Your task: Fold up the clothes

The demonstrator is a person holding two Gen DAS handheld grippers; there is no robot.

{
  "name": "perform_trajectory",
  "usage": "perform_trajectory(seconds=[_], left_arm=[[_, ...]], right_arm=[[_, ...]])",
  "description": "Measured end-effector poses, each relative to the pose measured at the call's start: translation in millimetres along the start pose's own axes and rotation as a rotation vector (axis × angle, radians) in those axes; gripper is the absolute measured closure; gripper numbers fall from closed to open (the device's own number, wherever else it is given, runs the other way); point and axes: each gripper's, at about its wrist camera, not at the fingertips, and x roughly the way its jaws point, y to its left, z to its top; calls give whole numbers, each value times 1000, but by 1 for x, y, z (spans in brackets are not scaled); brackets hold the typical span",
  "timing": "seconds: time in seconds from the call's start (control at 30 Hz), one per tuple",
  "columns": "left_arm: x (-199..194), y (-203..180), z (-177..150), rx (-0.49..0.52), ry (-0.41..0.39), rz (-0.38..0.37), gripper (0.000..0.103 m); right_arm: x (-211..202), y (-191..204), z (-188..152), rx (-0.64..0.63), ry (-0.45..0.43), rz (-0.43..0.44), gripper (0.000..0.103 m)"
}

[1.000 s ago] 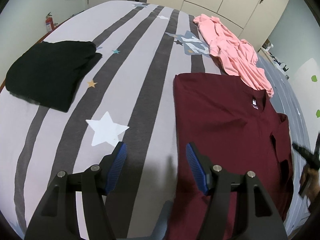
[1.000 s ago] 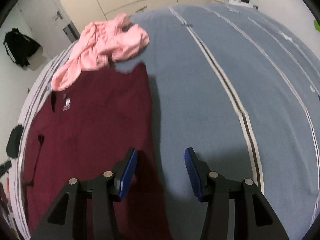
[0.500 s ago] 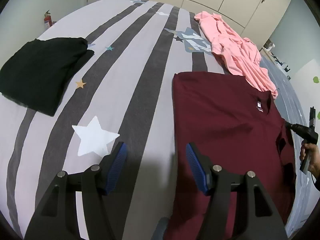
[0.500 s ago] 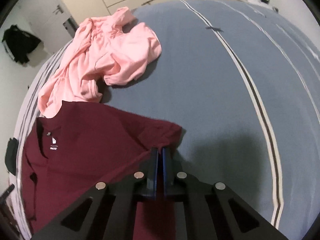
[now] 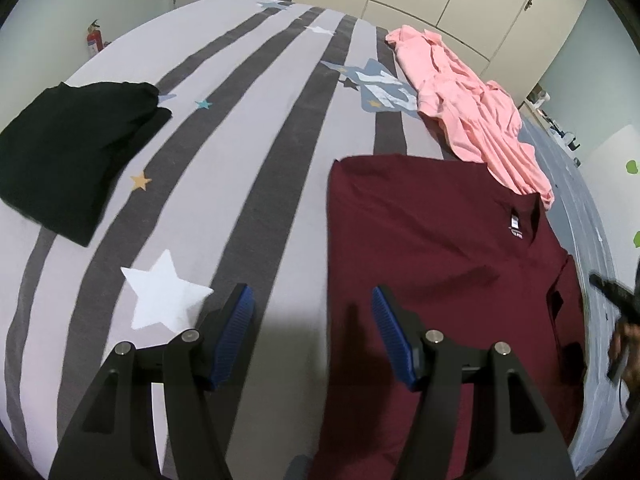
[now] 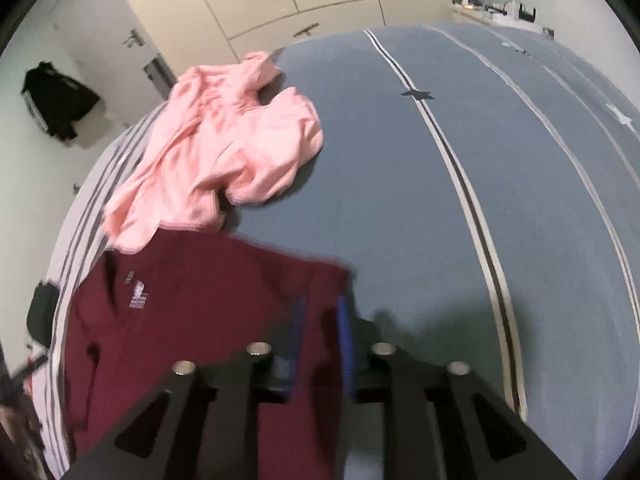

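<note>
A maroon T-shirt [image 5: 432, 264] lies spread on the bed, collar tag up; it also shows in the right wrist view [image 6: 192, 304]. My left gripper [image 5: 312, 320] is open and empty, hovering over the shirt's left edge. My right gripper [image 6: 320, 332] is blurred, its blue pads a small gap apart with maroon cloth between them at the shirt's right sleeve. The right gripper also shows at the left wrist view's right edge [image 5: 616, 304]. A crumpled pink garment [image 5: 468, 108] lies beyond the shirt, also seen in the right wrist view [image 6: 224, 148].
A folded black garment [image 5: 68, 152] lies on the bed's left side. The bedcover [image 5: 240, 152] has grey stripes and stars; its right half [image 6: 440, 200] is blue-grey. Cream wardrobe doors [image 6: 300, 0] stand behind the bed. A fire extinguisher [image 5: 93, 40] stands by the wall.
My right gripper closed on the shirt's right sleeve and moved it inward; its pads now stand slightly apart. My left gripper stayed open and shifted a little.
</note>
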Motion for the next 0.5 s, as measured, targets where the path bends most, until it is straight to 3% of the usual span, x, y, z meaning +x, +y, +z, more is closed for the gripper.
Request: perform_trajectory(seconds=[0.13, 0.33, 0.5], left_arm=[[0, -6, -6, 8, 10, 0, 44], [-6, -17, -21, 23, 12, -1, 44], [-10, -20, -36, 27, 24, 4, 44]], right_arm=[[-24, 3, -58, -55, 50, -21, 72], [-68, 17, -130, -89, 9, -77, 72], [-79, 36, -178, -132, 4, -118, 72]])
